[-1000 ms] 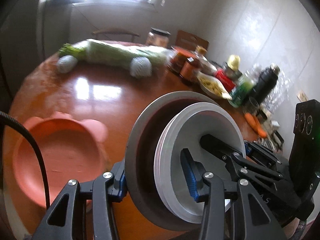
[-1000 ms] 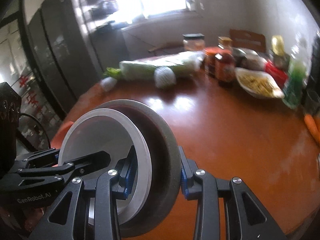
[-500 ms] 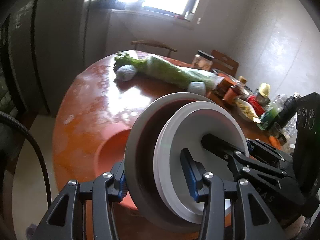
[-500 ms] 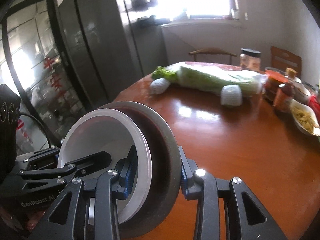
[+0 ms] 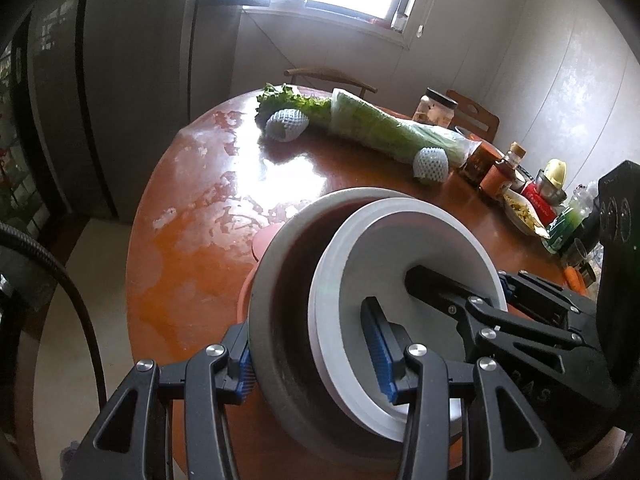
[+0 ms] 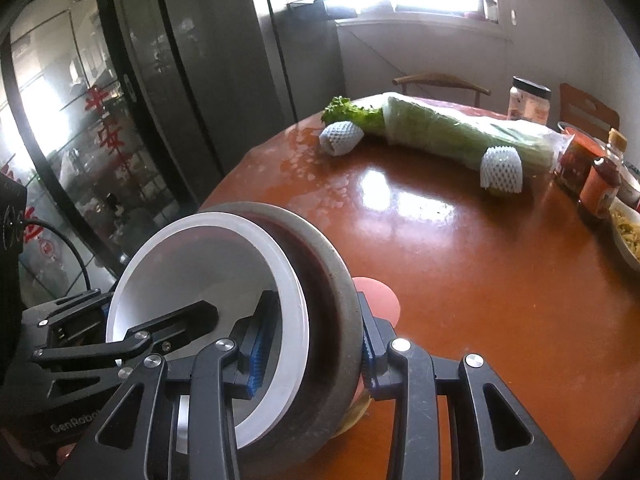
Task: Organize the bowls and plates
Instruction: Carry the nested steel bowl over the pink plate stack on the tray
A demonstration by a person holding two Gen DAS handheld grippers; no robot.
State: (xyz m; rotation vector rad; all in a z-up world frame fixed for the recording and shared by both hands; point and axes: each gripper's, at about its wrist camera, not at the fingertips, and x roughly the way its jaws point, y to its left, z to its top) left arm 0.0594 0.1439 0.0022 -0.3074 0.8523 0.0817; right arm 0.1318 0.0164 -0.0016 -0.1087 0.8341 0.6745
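Observation:
A dark grey bowl (image 5: 280,320) with a white bowl (image 5: 400,248) nested inside it hangs tilted above the table. My left gripper (image 5: 312,356) is shut on the near rims of both, one pad outside the grey wall and one inside the white bowl. My right gripper (image 6: 312,348) is shut on the opposite rims of the grey bowl (image 6: 332,264) and white bowl (image 6: 192,264). Each gripper also shows in the other's view, the right gripper (image 5: 500,312) and the left gripper (image 6: 132,332). A pink plate (image 5: 264,240) (image 6: 378,294) lies on the table, mostly hidden under the stack.
The round brown table (image 5: 192,260) ends close on the left, with floor below. A wrapped cabbage (image 5: 384,128) and two foam-netted fruits (image 5: 286,124) lie at the back. Jars and bottles (image 5: 496,168) and a snack dish (image 5: 520,212) crowd the right. A fridge (image 5: 120,80) stands left.
Both grippers carried the bowl stack leftward across the table, to above the pink plate, which is now mostly covered. Both grips look unchanged.

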